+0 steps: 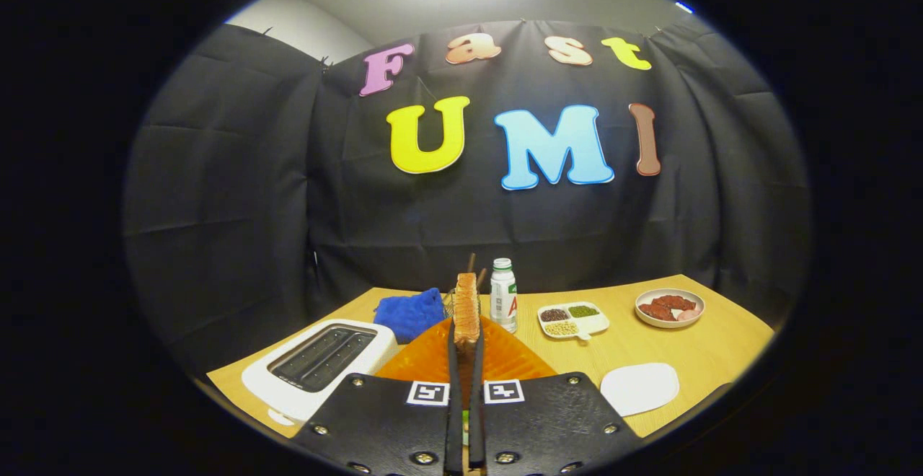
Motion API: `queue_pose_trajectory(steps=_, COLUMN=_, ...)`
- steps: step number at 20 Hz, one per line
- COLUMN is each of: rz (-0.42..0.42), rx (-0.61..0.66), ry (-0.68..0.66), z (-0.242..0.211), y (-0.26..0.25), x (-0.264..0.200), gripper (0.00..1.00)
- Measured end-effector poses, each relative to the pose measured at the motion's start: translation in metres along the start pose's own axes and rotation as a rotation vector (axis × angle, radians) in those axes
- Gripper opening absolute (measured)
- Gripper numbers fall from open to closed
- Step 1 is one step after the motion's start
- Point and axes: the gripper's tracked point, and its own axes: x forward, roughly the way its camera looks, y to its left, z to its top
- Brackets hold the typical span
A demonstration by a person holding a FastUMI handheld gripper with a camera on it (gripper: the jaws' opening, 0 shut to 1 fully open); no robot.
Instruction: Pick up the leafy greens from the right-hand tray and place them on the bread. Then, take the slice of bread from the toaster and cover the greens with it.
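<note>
My gripper (466, 350) is shut on a slice of toasted bread (466, 306), held upright and edge-on between the two fingers, above the table. Below and behind it lies an orange mat (425, 357). A sliver of green (465, 418) shows low between the fingers; I cannot tell what it rests on. The white toaster (317, 364) sits to the left of the fingers, its two slots dark with no bread sticking out. A white tray (639, 388) lies to the right of the fingers, with nothing on it.
A blue cloth (409, 312) lies beyond the toaster. A small white bottle (503, 294) stands just right of the held bread. Further right sit a divided dish of beans (572, 319) and a plate of reddish food (670, 307). The wooden table (721, 339) ends at the black cloth wall.
</note>
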Motion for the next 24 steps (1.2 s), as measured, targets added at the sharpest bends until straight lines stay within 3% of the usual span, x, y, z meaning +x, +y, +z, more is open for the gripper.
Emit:
queue_pose_trajectory(steps=4, rz=-0.028, rx=0.010, ry=0.015, z=-0.015, y=-0.018, x=0.006, gripper=0.03)
queue_pose_trajectory(steps=12, rz=0.059, rx=0.082, ry=0.140, z=-0.077, y=-0.008, x=0.027, gripper=0.03)
queue_pose_trajectory(steps=20, rz=0.112, rx=0.211, ry=0.184, z=-0.100, y=-0.014, x=0.044, gripper=0.04)
queue_pose_trajectory(steps=24, rz=0.079, rx=0.170, ry=0.191, z=-0.109, y=-0.028, x=0.051, gripper=0.04)
